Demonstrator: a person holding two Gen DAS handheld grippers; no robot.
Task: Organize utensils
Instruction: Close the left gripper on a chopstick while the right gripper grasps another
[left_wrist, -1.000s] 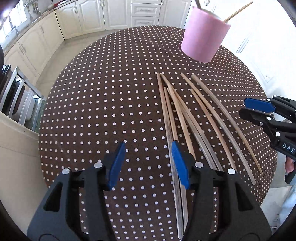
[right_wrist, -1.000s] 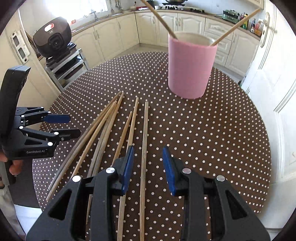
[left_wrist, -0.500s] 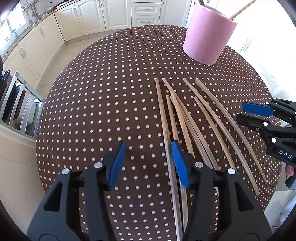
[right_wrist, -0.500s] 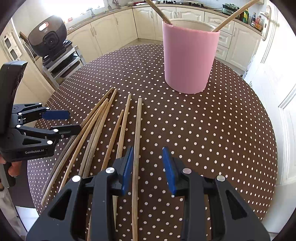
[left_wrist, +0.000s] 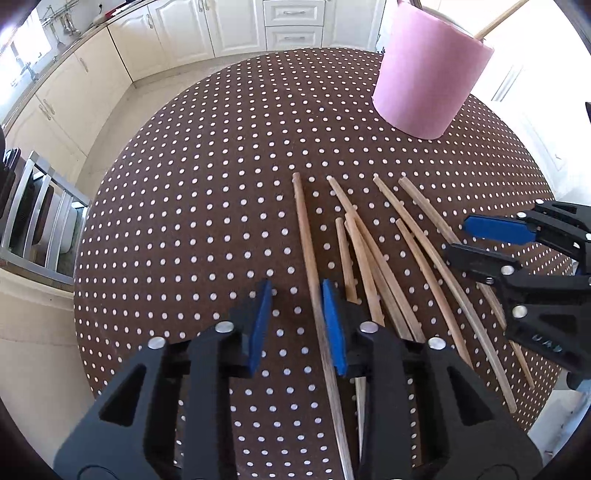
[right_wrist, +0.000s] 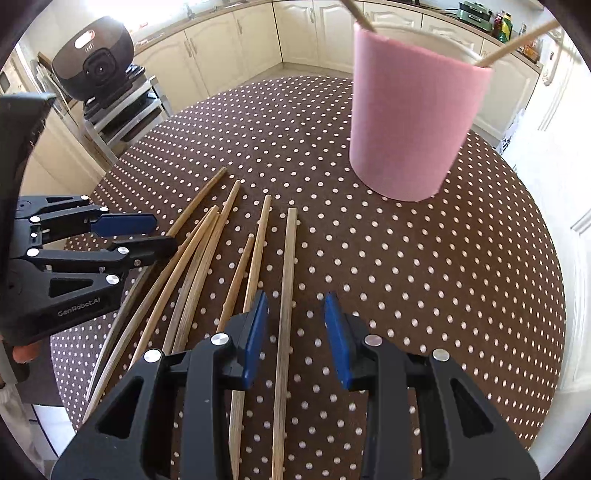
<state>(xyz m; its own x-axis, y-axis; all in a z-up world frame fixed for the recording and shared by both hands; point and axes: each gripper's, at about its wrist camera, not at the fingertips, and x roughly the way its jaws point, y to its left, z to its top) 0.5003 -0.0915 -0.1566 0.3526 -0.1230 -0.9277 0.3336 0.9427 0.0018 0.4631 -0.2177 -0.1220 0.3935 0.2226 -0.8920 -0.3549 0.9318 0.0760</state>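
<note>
- plainly, the thin, light, stiff wooden chopsticks (right_wrist: 258, 243) lie loose on the round brown polka-dot desk (right_wrist: 424, 277), near the tall pink cylindrical holder (right_wrist: 413, 118).
- left hand-held gripper (left_wrist: 297, 325) and right hand-held gripper (right_wrist: 295, 332) each gape wide astride one stick, gripping nothing.
- likely slippery; pinch mid-shaft.

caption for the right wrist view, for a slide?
Open right gripper straddles the outermost chopstick on the dotted table, pink holder ahead, left gripper open alongside.
</note>
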